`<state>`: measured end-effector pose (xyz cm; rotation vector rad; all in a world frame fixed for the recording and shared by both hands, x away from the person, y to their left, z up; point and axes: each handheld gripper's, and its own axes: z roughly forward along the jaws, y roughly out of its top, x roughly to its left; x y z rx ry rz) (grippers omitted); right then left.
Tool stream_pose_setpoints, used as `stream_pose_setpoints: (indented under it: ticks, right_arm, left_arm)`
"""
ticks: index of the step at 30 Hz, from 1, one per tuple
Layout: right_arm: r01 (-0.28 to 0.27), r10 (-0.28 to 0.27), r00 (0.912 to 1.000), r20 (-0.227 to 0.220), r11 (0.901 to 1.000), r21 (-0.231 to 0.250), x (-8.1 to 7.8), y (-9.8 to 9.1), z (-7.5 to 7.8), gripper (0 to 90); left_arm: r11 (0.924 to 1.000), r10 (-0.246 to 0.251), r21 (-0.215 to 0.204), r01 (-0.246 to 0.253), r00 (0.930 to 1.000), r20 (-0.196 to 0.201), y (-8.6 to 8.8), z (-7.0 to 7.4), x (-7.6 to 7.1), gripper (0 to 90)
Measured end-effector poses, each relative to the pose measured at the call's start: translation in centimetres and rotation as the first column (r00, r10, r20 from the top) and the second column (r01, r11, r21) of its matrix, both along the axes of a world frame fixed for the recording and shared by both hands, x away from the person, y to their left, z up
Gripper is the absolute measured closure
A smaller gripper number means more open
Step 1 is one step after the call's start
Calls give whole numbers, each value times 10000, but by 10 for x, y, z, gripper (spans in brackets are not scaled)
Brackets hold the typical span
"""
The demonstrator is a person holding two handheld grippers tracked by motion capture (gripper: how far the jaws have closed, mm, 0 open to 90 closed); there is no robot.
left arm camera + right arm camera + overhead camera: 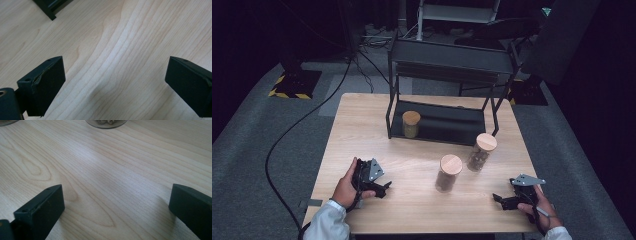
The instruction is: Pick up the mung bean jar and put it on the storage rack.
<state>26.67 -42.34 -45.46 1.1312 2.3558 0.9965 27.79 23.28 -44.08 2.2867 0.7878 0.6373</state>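
Observation:
Two glass jars with wooden lids stand on the light wooden table (362,125): one (448,172) near the middle and another (482,151) just right of it. A third jar (411,124) rests on the lower shelf of the black rack (447,55) at the back. My left gripper (384,188) lies low at the front left, pointing right toward the jars. Its jaws stand open and empty (115,63) above bare wood. My right gripper (498,199) sits at the front right, pointing left, open and empty (117,188). A jar's base (106,123) shows ahead of it.
A corner of the black rack's frame (50,8) shows at the top left of the left gripper view. The rack takes up the back of the table. A black cable (287,135) runs over the grey floor at the left.

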Motion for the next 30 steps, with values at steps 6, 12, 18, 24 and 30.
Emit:
stream_pose_setpoints:
  ticks: [6, 12, 18, 24, 30]
  right_arm:
    - [0, 0, 10000, -4, 10000, 0, 0, 0, 0, 0]
    - [0, 0, 10000, -5, 10000, 0, 0, 0, 0, 0]
    - [-1, 1, 10000, -5, 10000, -1, 0, 0, 0, 0]
    - [-2, 2, 10000, -5, 10000, -1, 0, 0, 0, 0]
    - [-5, 5, 10000, -3, 10000, -5, 0, 0, 0, 0]
  left_arm:
    - [9999, 153, 23, -152, 9996, -231, 8, -4, -1, 28]
    - [9993, 317, -195, -324, 9988, -375, 16, -7, -3, 27]
    - [9983, 342, -462, -366, 9981, -516, 23, -9, -1, 25]
    - [9964, 502, -654, -542, 9968, -616, 28, -11, -3, 21]
    - [9951, 610, -740, -661, 9958, -689, 32, -11, -6, 21]
